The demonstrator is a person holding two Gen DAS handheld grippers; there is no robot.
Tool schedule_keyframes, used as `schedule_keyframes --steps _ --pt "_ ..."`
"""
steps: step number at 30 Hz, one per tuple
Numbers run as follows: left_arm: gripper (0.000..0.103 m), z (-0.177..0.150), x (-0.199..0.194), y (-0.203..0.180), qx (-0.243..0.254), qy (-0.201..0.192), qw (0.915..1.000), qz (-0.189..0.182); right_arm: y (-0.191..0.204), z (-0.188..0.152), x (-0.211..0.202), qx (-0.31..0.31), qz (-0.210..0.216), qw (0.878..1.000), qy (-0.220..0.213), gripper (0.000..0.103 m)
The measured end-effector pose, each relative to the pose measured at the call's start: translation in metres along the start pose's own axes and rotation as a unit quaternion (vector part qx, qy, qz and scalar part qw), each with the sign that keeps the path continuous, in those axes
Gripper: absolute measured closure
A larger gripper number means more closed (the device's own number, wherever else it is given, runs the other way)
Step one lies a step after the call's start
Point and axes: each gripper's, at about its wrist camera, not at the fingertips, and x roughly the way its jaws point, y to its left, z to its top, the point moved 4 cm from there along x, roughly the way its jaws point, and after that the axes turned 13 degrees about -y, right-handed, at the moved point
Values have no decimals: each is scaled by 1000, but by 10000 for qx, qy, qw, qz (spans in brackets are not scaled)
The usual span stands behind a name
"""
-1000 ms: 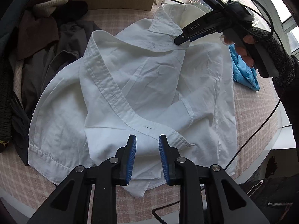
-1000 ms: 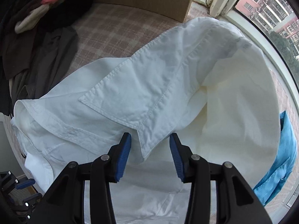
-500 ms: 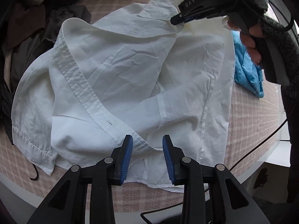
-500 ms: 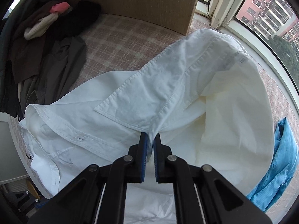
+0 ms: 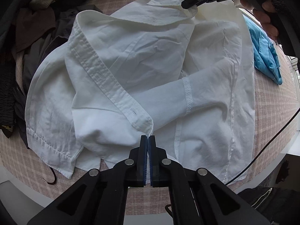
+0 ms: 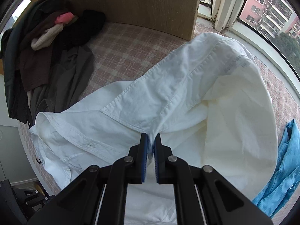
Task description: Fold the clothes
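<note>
A crumpled white shirt (image 5: 131, 60) lies on a pink plaid surface (image 5: 271, 112). My left gripper (image 5: 148, 137) points down at the near end of the button placket. It is shut, with the placket's corner pinched between its blue pads. In the right wrist view my right gripper (image 6: 150, 137) is shut on the tip of the collar, and the white shirt (image 6: 187, 86) hangs from it in a raised fold. The left wrist view shows the right gripper (image 5: 185, 3) at the top, held by a hand in a knitted fingerless glove (image 5: 266, 9).
A pile of dark clothes (image 5: 33, 28) lies along the left side, and a blue garment (image 5: 266, 56) at the right. A brown board (image 6: 150, 3) and a window (image 6: 271, 9) close off the far side. A black cable (image 5: 262, 153) runs over the near right edge.
My left gripper moved in on the placket corner and closed on it. My right gripper closed on the collar tip and now holds it raised.
</note>
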Motion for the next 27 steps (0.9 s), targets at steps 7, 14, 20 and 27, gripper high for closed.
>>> schedule_keyframes --steps 7,14,20,27 --pt "102 -2 -61 41 -272 -533 9982 -103 -13 37 -37 772 620 9932 -615 98" --pt "102 0 -134 29 -45 -1021 9912 -841 -64 73 -96 1629 929 9724 -1388 98" --pt "102 -19 -117 -56 477 -520 9740 -2155 -140 67 -119 2330 565 9559 -1696 98" --pt "102 -39 -65 -125 756 309 9551 -2848 -192 25 -96 2549 85 9571 -1379 98"
